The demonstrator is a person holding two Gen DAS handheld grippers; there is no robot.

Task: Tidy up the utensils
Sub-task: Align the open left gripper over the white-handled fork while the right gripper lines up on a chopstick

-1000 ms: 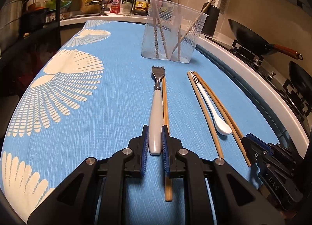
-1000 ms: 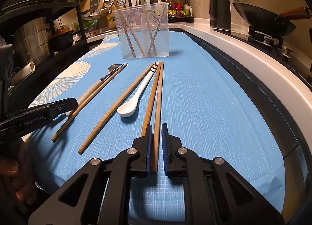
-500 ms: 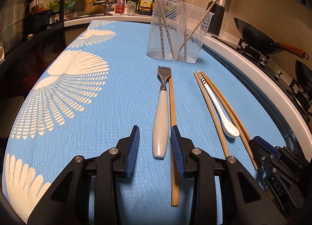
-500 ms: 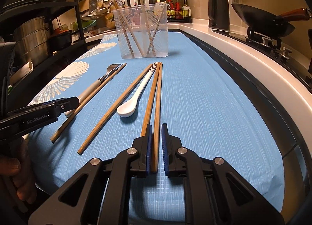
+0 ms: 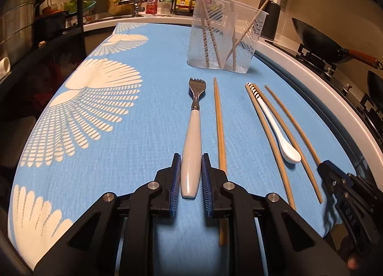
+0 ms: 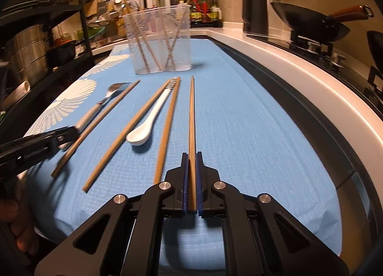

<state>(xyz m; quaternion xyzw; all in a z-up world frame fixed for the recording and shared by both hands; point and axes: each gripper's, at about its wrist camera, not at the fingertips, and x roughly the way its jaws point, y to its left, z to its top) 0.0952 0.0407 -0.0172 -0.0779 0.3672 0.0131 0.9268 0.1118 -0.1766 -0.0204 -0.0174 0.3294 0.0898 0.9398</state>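
left hand-held gripper (image 5: 190,175) is closing in on the fork (image 5: 191,151) handle. right hand-held gripper (image 6: 192,180) is clamped tight on one chopstick (image 6: 192,118).

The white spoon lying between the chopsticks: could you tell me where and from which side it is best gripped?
Probably the spoon is best gripped at mid-handle, from above, jaws straddling it crosswise. The handle is slim and straight, whereas the bowl near us is wide and rounded. Chopsticks lie close on both sides, so a low sideways approach would likely knock them.
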